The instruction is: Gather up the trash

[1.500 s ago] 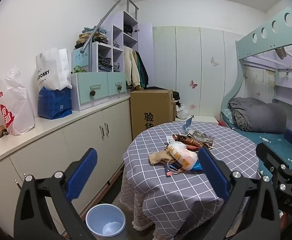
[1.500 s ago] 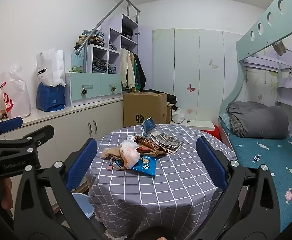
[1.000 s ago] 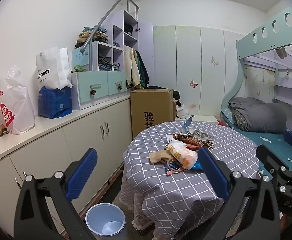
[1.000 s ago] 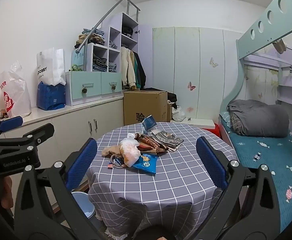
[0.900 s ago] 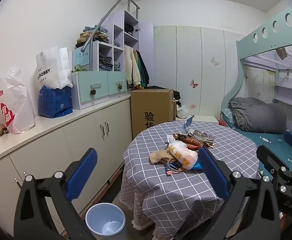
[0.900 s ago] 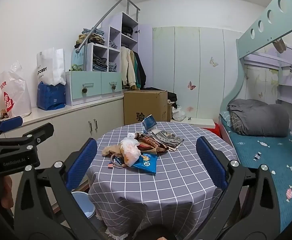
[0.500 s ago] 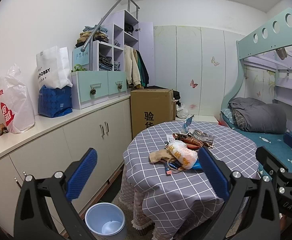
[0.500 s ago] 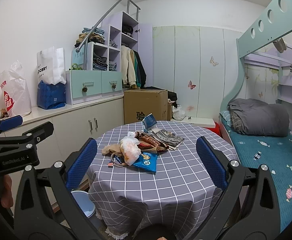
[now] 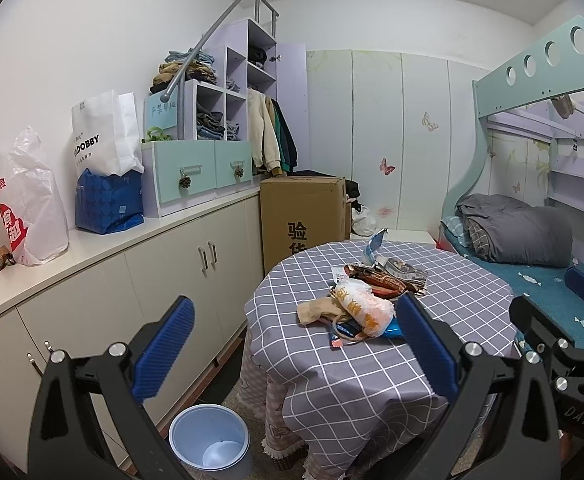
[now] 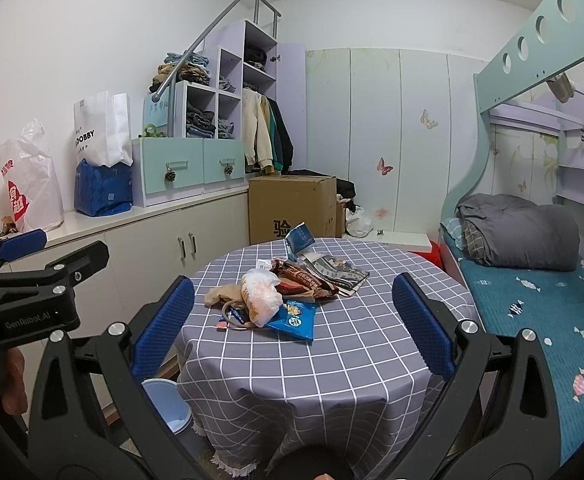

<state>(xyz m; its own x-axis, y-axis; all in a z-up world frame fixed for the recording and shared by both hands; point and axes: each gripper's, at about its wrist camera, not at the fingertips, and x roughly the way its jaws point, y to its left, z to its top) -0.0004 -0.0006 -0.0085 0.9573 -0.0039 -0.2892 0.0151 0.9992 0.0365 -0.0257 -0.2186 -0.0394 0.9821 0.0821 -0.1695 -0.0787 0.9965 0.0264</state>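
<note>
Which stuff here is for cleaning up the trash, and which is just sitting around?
For the job:
- trash pile on the table
- blue snack bag
- bin
- both grippers, left and right, open

Just sitting around:
- cardboard box
- grey blanket
- white shopping bag

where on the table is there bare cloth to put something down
The near half of the table, in front of the blue snack bag, is bare, as is the right side toward the bed. The middle and back-left are crowded with the trash pile.
</note>
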